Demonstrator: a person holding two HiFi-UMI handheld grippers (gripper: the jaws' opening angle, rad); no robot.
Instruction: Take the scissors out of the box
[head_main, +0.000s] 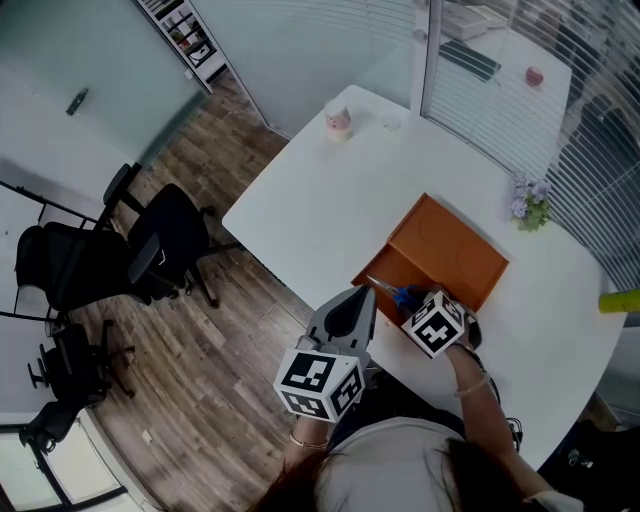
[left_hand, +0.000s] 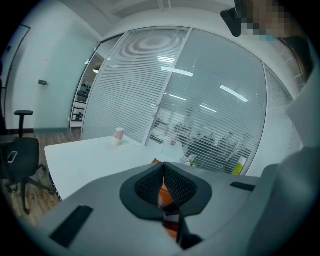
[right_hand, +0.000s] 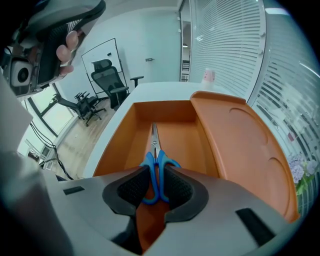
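An orange box (right_hand: 117, 140) lies open on the white table (head_main: 330, 210), its lid (right_hand: 240, 145) folded back to the right. Blue-handled scissors (right_hand: 155, 167) lie along the box floor, blades pointing away from me. My right gripper (right_hand: 156, 176) reaches down into the box's near end, and its pads press on the two blue handle loops. In the head view the scissors (head_main: 398, 293) show just ahead of the right gripper (head_main: 415, 306) at the box (head_main: 450, 250). My left gripper (head_main: 356, 305) hovers at the table's near edge beside the box, shut and empty, pads meeting (left_hand: 163, 172).
A small pink cup (head_main: 338, 122) stands at the table's far corner. A little bunch of flowers (head_main: 528, 203) sits to the right of the box, and a yellow bottle (head_main: 620, 300) at the right edge. Black office chairs (head_main: 150, 250) stand on the wooden floor to the left.
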